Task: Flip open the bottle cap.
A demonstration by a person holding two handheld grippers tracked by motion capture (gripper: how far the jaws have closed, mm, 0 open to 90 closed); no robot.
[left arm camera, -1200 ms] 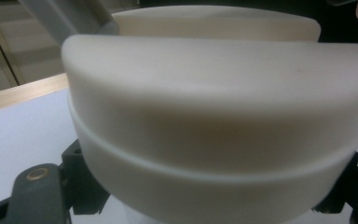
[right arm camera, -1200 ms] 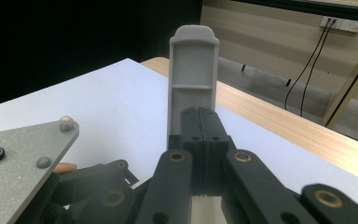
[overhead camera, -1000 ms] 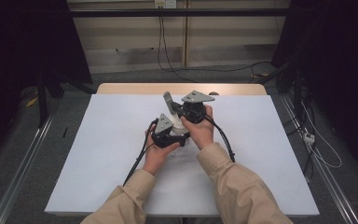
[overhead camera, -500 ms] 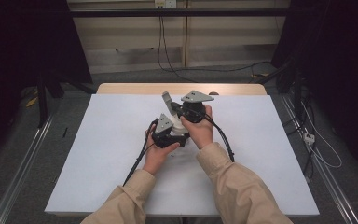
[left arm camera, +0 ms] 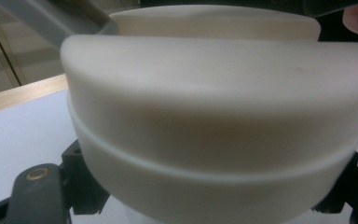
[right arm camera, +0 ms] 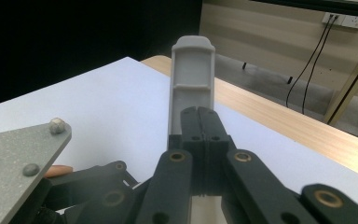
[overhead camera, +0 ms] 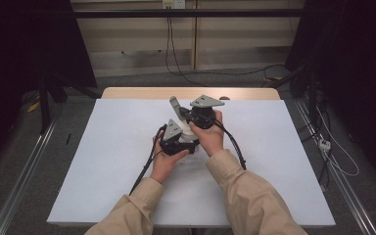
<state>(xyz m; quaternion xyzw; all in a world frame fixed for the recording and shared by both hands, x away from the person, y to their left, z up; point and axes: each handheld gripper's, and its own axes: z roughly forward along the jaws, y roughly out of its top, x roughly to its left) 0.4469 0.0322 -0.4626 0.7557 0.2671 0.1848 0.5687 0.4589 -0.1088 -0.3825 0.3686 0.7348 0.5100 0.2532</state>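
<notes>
Change: nothing is moving, both hands are staying put | left gripper [overhead camera: 178, 143] is squeezing a cream bowl [left arm camera: 214, 121] | right gripper [overhead camera: 188, 113] is pinching the grey handle [right arm camera: 192, 79] | bowl is being held over the surface [overhead camera: 103, 161], mid-table.

Cream container [left arm camera: 214, 121] with a pale grey handle [right arm camera: 192, 88]. Black grippers, left [overhead camera: 180, 139] and right [overhead camera: 188, 115], each topped by a speckled grey plate [overhead camera: 206, 101]. White table [overhead camera: 103, 161] with a light wood far edge. Beige sleeves [overhead camera: 254, 205].
</notes>
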